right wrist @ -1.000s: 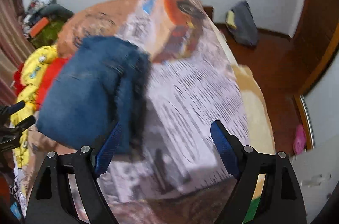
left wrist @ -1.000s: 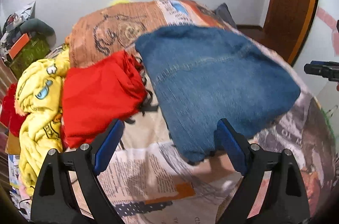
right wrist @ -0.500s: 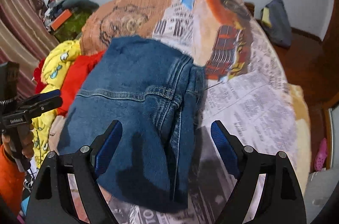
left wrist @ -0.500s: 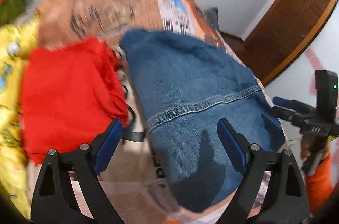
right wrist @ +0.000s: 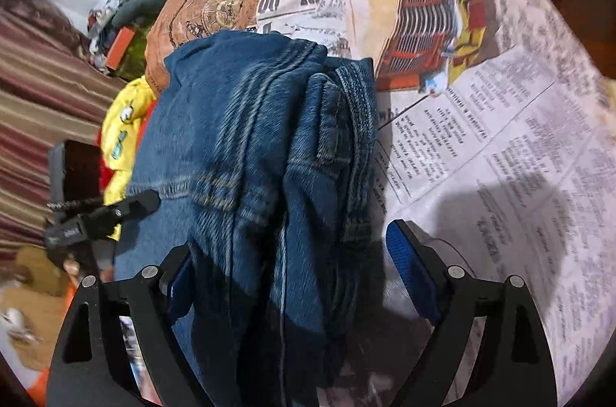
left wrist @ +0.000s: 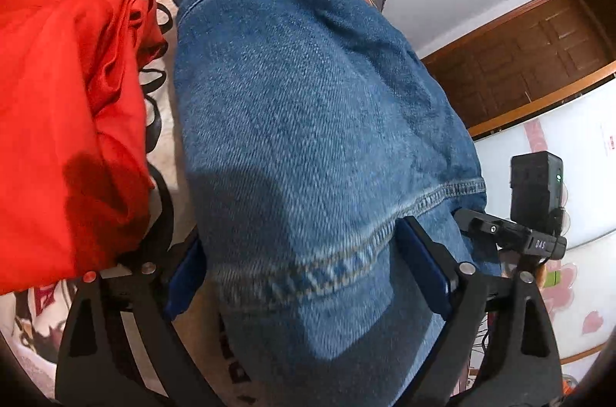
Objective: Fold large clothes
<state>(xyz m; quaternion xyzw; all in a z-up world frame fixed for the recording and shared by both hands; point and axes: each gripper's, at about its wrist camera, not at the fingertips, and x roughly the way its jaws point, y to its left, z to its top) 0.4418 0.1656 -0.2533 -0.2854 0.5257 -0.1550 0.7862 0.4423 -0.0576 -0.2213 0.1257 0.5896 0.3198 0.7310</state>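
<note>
Folded blue jeans (left wrist: 308, 122) lie on the bed with the newspaper-print cover (right wrist: 481, 137). My left gripper (left wrist: 308, 272) is open, its jaws either side of the near left edge of the jeans. My right gripper (right wrist: 300, 276) is open around the near end of the jeans (right wrist: 261, 145), by the waistband side. Each gripper also shows in the other's view: the right gripper (left wrist: 508, 233) at the jeans' right edge, the left gripper (right wrist: 100, 214) at their left edge. Neither pinches the cloth.
A crumpled red garment (left wrist: 61, 122) lies just left of the jeans. Yellow cartoon-print cloth (right wrist: 123, 129) lies beyond it. A striped curtain (right wrist: 38, 79) hangs at the left. A wooden door (left wrist: 519, 60) stands at the right. Clutter (right wrist: 115, 22) is piled by the bed's far left corner.
Both grippers have moved in low and close to the jeans, from hovering above the bed to straddling the jeans' near edges. The jeans fill both views now.
</note>
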